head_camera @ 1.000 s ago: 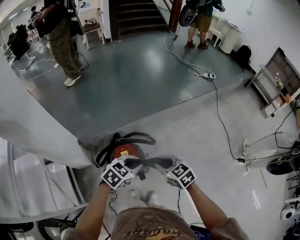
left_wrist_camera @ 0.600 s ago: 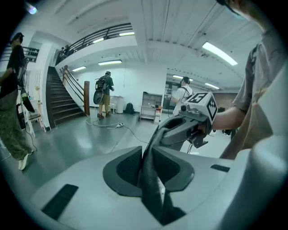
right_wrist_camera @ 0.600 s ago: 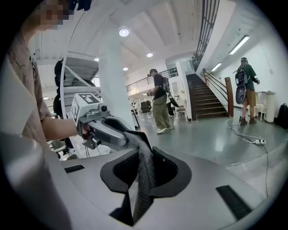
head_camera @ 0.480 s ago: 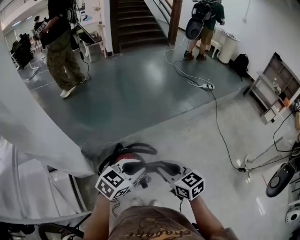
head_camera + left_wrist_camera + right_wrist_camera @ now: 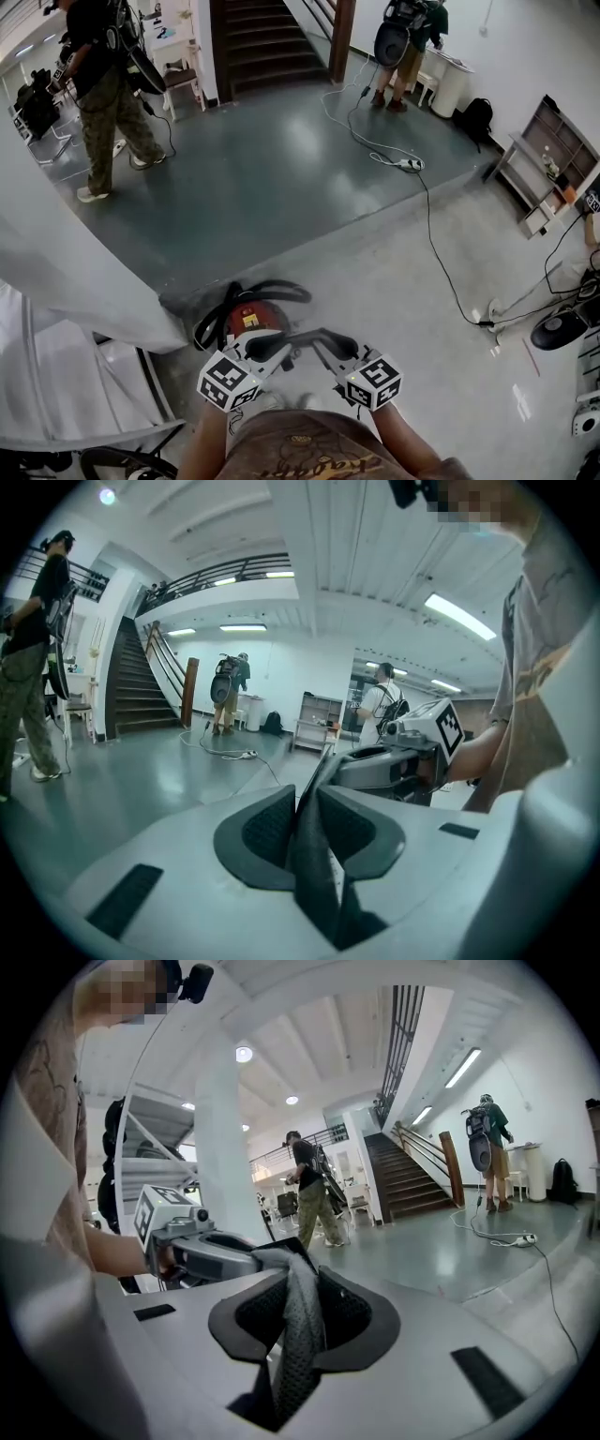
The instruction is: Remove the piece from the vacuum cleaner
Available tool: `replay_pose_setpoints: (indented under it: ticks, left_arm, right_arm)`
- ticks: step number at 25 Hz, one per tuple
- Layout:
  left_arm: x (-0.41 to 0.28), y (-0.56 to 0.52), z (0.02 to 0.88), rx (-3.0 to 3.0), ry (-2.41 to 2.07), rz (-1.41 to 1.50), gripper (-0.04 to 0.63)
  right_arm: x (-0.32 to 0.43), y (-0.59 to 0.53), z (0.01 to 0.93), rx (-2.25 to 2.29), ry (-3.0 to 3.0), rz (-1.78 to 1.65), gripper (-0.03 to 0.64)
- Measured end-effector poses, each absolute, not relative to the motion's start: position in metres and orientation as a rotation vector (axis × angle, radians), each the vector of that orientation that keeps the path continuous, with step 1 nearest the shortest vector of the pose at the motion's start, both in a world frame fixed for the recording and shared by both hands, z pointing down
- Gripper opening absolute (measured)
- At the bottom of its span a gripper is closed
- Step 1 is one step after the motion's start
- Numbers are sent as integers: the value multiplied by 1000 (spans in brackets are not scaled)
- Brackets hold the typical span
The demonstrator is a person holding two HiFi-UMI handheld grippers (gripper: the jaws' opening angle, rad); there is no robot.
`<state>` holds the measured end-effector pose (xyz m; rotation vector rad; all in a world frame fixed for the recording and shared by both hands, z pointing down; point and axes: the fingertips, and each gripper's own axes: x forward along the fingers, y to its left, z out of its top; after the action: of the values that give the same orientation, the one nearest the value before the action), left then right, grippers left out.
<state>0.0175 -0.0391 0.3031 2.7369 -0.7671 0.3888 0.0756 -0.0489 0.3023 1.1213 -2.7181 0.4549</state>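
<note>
The red vacuum cleaner [image 5: 249, 319] lies on the floor with its black hose [image 5: 272, 287] looped around it. Just in front of it, my left gripper [image 5: 274, 345] and right gripper [image 5: 321, 343] point at each other and hold one thin dark mesh piece [image 5: 296, 343] between them, above the floor. In the left gripper view the pads [image 5: 267, 832] press on the piece's dark edge [image 5: 317, 864], and the right gripper [image 5: 398, 766] shows beyond. The right gripper view shows grey mesh [image 5: 302, 1321] pinched between its pads. Both pairs of jaws have just been opening slightly, with the piece still between them.
A white pillar [image 5: 66, 272] and glass panel stand at my left. A cable [image 5: 433, 234] with a power strip [image 5: 411, 164] runs across the floor at right. People stand near the stairs [image 5: 267, 42] and at far left [image 5: 98, 103]. Shelving [image 5: 548, 164] is at right.
Both grippers have risen together with the dark piece held between them. The vacuum cleaner stays on the floor. The person at far left has walked further left.
</note>
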Motion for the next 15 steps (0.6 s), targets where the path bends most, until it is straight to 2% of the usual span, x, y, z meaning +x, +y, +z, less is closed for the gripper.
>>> replay_pose_setpoints:
  ticks: [15]
  left_arm:
    - [19,-35,325,2687,-775,383,69]
  right_arm:
    - [77,-45,325,1087,-2688,511,64]
